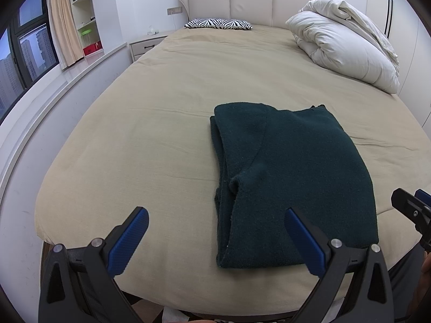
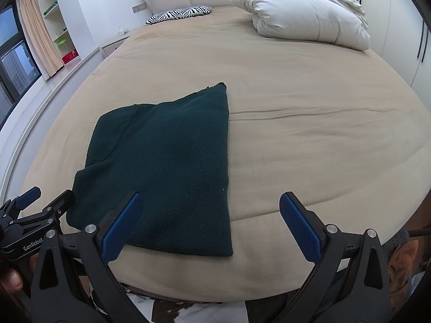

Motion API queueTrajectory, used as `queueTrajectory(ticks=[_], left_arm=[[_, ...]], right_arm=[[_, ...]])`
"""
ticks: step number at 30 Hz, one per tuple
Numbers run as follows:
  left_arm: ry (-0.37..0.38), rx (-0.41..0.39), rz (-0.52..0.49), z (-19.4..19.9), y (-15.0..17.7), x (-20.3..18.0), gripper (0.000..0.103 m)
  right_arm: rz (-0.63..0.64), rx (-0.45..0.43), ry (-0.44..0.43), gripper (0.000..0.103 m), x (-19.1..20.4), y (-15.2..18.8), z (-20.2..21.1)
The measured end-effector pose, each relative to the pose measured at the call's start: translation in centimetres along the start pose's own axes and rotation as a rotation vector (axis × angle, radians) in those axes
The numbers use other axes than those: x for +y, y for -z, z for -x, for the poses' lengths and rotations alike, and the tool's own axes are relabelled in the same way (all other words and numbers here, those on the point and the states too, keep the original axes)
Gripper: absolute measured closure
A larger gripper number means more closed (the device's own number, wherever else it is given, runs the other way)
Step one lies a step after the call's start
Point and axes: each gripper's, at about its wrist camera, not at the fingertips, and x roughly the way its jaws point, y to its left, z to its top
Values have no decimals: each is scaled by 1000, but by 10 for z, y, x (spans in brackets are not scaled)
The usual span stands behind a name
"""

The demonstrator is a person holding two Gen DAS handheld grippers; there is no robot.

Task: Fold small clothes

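Bed (image 1: 161, 134) bears folded green sweater (image 1: 291, 177) ahead of left gripper (image 1: 216, 231), right gripper (image 2: 208, 215); both agape, empty.

Rolled white duvet (image 1: 347, 45) and zebra pillow (image 1: 218, 23) on beige bed (image 1: 150, 123).

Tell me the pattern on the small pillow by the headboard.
Black-and-white zebra stripes on the small pillow, clearest in the left wrist view.

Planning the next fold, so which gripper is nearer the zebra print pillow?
Left, judging by layout. The left gripper sits on the side of the bed where the zebra print pillow lies; the right gripper is farther across.
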Motion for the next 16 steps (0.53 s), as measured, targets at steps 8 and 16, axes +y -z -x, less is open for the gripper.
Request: queueTrajectory(ticks=[8,16], left_arm=[[-2,1,-2,0,2,-1,0],[-4,-19,-23,3,7,-6,0]], right_arm=[[-4,4,-1,0,1,1,-1],[-10,10,-5,0,1,3,-3]])
